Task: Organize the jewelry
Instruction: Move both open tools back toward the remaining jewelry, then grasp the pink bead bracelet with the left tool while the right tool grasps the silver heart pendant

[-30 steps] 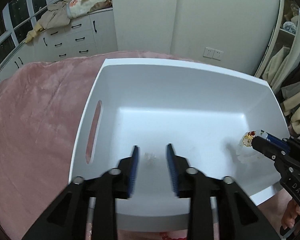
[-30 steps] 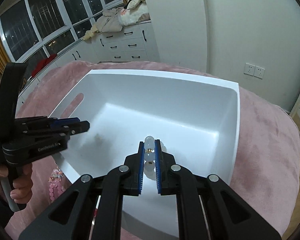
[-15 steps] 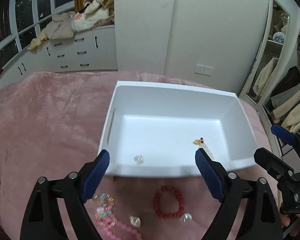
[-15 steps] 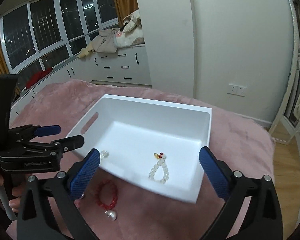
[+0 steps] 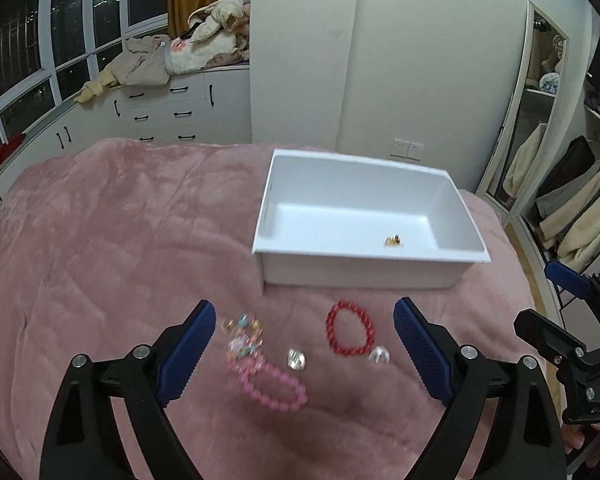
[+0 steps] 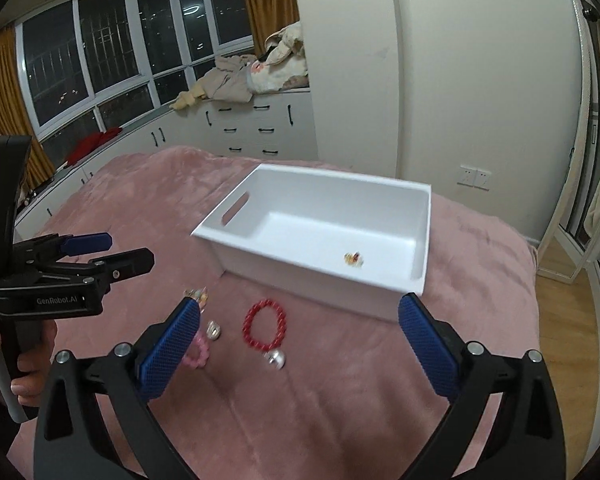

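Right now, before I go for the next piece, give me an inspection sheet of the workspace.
Surface: pink blanket, rumpled.
Job's things: white bin holds a gold-and-red charm; red bracelet, pink bracelet, multicolour beads and two clear beads lie on the blanket in front of it.
Clutter: nothing seen.
Tongs: left tongs opening, empty; right tongs open, empty.
Cables: nothing seen.
Surroundings: drawers, piled clothes, dark windows.

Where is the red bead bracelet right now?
The red bead bracelet lies on the pink blanket just in front of the white bin, with a clear round bead at its lower right.
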Available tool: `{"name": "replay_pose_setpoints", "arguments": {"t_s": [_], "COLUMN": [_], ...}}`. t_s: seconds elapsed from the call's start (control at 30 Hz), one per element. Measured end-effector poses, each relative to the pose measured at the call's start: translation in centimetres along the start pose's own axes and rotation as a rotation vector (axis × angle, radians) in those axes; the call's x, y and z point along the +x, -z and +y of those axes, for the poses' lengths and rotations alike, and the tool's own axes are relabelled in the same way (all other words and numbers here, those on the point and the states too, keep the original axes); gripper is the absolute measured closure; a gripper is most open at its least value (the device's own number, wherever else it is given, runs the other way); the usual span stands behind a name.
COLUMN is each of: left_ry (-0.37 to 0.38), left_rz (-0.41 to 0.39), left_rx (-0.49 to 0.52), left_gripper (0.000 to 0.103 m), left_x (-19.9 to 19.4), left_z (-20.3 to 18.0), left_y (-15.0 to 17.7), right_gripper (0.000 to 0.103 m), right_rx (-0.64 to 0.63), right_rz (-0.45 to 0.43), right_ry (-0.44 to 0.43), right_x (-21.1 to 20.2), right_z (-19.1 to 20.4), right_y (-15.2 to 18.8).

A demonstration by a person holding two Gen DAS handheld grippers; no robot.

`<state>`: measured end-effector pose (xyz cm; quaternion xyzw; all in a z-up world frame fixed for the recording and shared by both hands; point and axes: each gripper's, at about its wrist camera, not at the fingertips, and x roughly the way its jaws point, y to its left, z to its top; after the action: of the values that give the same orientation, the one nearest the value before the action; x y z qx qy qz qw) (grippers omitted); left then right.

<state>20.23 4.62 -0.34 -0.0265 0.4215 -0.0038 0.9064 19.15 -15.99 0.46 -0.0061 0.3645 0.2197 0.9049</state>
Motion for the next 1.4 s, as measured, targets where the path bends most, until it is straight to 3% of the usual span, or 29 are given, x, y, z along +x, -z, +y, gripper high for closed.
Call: {"name": "replay_pose_setpoints", "arguments": {"t_s": [0.37,0.7,0.93,1.3,1.37,1.4], "left_ry": [-0.002,-0.008,-0.003,-0.018,-0.029,-0.035], "left_rz": [0.065,0.125,0.165,0.181,0.196,0.201], "left_rx": [-0.022,-0.018,-0.020,-0.004,0.003,0.005], "left_gripper": [0.011,0.011,0.019,0.022,0.027,0.028], "left_x": [1.6,6.2,9.3,13.0,13.7,14.0], "left_z": [1.3,2.1,2.6,2.7,2.8,2.8], "left_y": [6.0,9.9,10.9,11.3,11.4,11.5], "right_gripper": [0.005,0.020,0.042,0.051,0.072,0.075], "right_rx": [-0.033,-0.048,-0.012,0.019,0.000,-0.005], "right_rz": [0.036,0.123,0.200,0.246,0.255,0.259], "right_ry": [-0.061,-0.119,-0.136,-0.155,-0.151,-0.142], "right_x": [1.1,6.1,10.0,14.4,14.9,15.0], "right_z": [2.0,2.7,1.5,0.4,0.8,0.9], "right_y": [3.8,6.4,7.8,8.3,8.5,8.7]}}
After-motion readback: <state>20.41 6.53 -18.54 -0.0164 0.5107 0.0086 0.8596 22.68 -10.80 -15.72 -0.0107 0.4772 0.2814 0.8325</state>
